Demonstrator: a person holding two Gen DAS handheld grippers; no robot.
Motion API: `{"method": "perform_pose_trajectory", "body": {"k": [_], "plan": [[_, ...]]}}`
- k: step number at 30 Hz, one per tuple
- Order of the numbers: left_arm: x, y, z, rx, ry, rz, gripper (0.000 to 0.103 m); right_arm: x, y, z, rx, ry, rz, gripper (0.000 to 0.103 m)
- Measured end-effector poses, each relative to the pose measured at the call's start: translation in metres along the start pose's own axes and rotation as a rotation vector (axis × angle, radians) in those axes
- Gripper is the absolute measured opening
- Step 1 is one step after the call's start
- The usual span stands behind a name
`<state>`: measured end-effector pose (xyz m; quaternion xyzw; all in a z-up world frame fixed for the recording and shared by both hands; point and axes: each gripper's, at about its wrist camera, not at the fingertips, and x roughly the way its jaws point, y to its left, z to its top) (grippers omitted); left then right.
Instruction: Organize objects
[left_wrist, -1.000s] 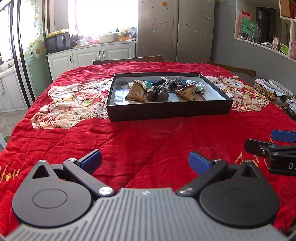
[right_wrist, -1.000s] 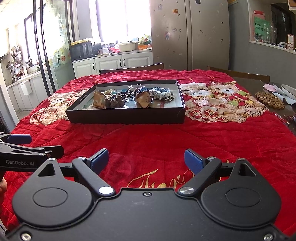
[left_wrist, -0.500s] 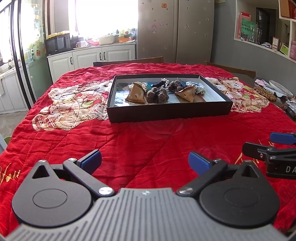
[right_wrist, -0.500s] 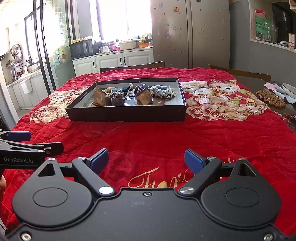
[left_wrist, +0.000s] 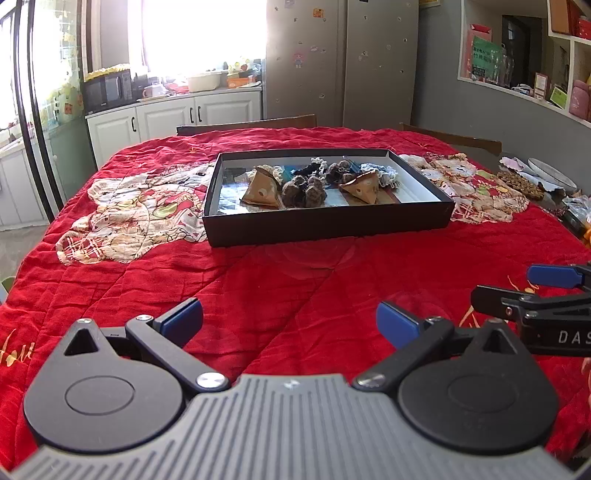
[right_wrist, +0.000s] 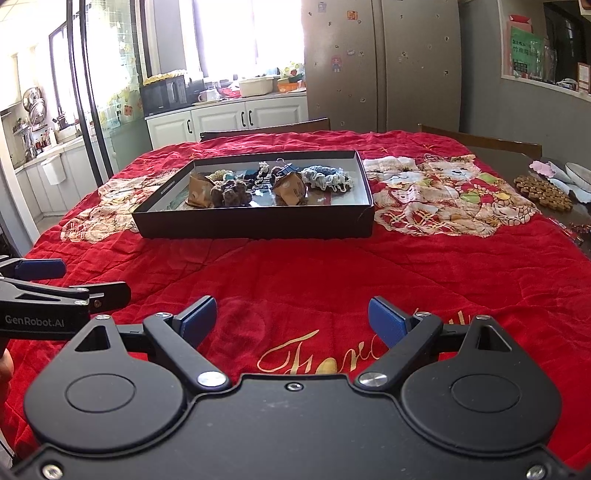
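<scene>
A shallow black box (left_wrist: 325, 225) (right_wrist: 258, 223) sits mid-table on the red quilt. In it lie two tan triangular pouches (left_wrist: 263, 191) (left_wrist: 364, 188), dark brown fuzzy lumps (left_wrist: 304, 192) (right_wrist: 231, 194), a blue-white crocheted piece (right_wrist: 327, 177) and small clips. My left gripper (left_wrist: 290, 323) is open and empty, low over the quilt well short of the box. My right gripper (right_wrist: 291, 319) is open and empty beside it; it also shows at the right edge of the left wrist view (left_wrist: 535, 291).
The red quilt (right_wrist: 332, 266) has cat-print patches on both sides of the box. A brown beaded mat (right_wrist: 543, 190) and plates (right_wrist: 580, 171) lie at the far right edge. Chair backs (left_wrist: 247, 123) stand behind the table; kitchen cabinets and a fridge lie beyond.
Both grippers have drifted slightly forward and tilted, so the box sits a little lower in the views. Both stay open and empty.
</scene>
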<state>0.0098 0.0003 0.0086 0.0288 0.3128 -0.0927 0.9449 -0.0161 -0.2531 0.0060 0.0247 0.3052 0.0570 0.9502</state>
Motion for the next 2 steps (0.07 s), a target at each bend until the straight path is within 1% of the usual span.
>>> {"method": "perform_pose_trajectory", "body": {"k": [2], "plan": [[0.0006,-0.001,-0.0002,0.003,0.004,-0.001,0.103,0.0,0.0,0.0001,0.002,0.002,0.0,0.089]]}}
